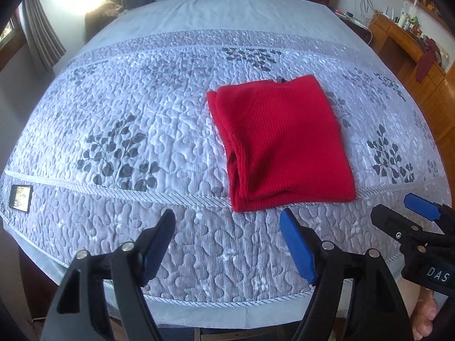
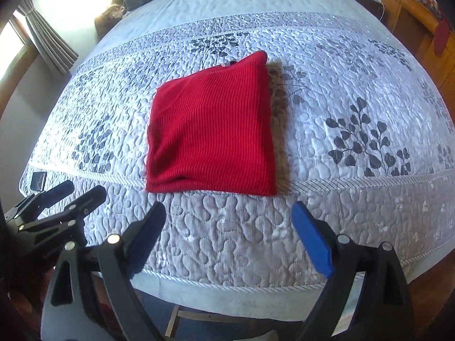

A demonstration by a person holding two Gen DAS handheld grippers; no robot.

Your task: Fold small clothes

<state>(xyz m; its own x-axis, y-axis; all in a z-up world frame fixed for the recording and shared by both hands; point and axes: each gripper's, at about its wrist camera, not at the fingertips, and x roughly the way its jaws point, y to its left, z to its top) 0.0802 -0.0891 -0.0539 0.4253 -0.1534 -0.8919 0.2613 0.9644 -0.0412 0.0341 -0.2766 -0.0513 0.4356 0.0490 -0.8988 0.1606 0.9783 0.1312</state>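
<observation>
From the left wrist we see our left tool [image 1: 227,227] spread wide with nothing between its fingers, hanging over the near edge of the bed [image 1: 142,113]. The red sweater [image 1: 281,142] lies folded into a rough square on the quilt, just ahead of the tool and slightly to its right. The right tool [image 1: 398,207] shows at the far right. From the right wrist, our right tool [image 2: 230,221] also stands wide and empty (the quilt is bare between its fingers); the sweater [image 2: 210,130] lies just ahead, a little left. The left tool [image 2: 76,191] sits at far left.
</observation>
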